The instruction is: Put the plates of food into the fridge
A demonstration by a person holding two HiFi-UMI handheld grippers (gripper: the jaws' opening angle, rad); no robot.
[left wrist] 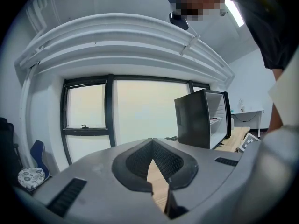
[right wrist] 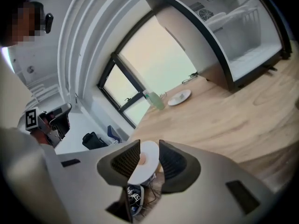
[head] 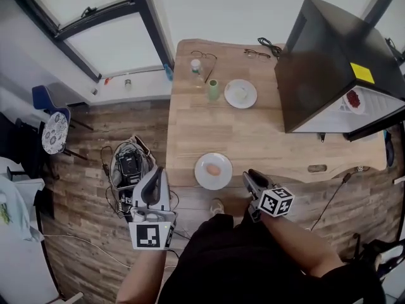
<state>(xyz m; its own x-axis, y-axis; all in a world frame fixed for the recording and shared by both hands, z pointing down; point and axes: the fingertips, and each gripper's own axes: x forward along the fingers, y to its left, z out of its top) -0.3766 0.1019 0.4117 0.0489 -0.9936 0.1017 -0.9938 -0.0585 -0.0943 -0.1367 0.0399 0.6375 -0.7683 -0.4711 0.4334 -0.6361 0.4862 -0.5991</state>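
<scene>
Right hand-held gripper (head: 250,175) nose-down beside plate (head: 202,178)

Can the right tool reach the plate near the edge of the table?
Probably yes. The right tool is open and close beside the plate, which sits at the table's near edge, and nothing lies between them.

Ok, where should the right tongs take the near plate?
By the plate's rim on its near right side, coming in low from the table's front edge. It lies flat at that edge, the food sits mid-plate, and the open right tongs face it.
</scene>
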